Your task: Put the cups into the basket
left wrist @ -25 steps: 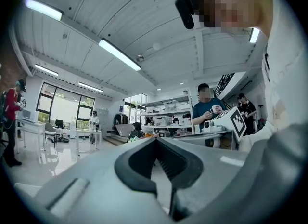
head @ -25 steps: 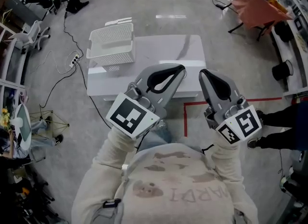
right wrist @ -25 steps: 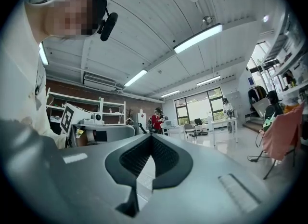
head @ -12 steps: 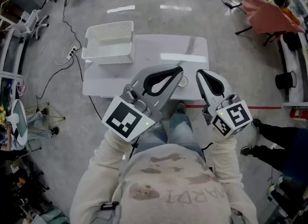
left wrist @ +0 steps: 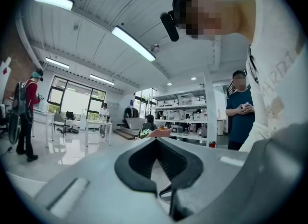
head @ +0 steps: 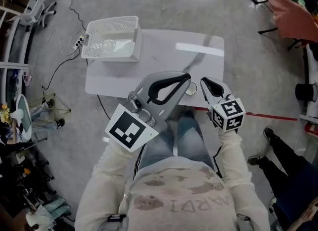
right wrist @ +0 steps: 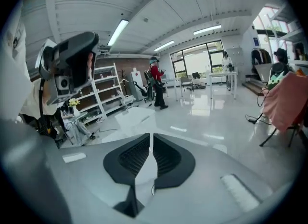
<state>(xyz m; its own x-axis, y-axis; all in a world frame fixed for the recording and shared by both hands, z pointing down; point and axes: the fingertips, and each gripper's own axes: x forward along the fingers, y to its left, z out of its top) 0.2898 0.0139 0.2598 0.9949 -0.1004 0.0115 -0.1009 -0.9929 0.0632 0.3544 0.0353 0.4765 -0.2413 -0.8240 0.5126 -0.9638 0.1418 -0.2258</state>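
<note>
A white slatted basket (head: 112,38) stands on the far left corner of the white table (head: 154,63). Pale rounded shapes show inside it, too faint to name. A small pale round thing, seemingly a cup (head: 191,90), sits near the table's front edge, between the two gripper tips. My left gripper (head: 187,76) is shut and empty, its tip just left of that cup. My right gripper (head: 203,81) is also shut and empty, just right of it. Both gripper views look out into the room: the left gripper (left wrist: 155,138) and right gripper (right wrist: 150,135) show meeting jaws with nothing between.
Cables and a power strip (head: 78,41) lie on the floor left of the table. A red tape line (head: 268,117) runs along the floor to the right, near another person's shoe (head: 269,134). A red-draped stand (head: 298,21) is at the far right.
The view has shifted, so table and basket sit lower and more central in the picture. The right gripper has drawn in closer to the left one. Both stay shut.
</note>
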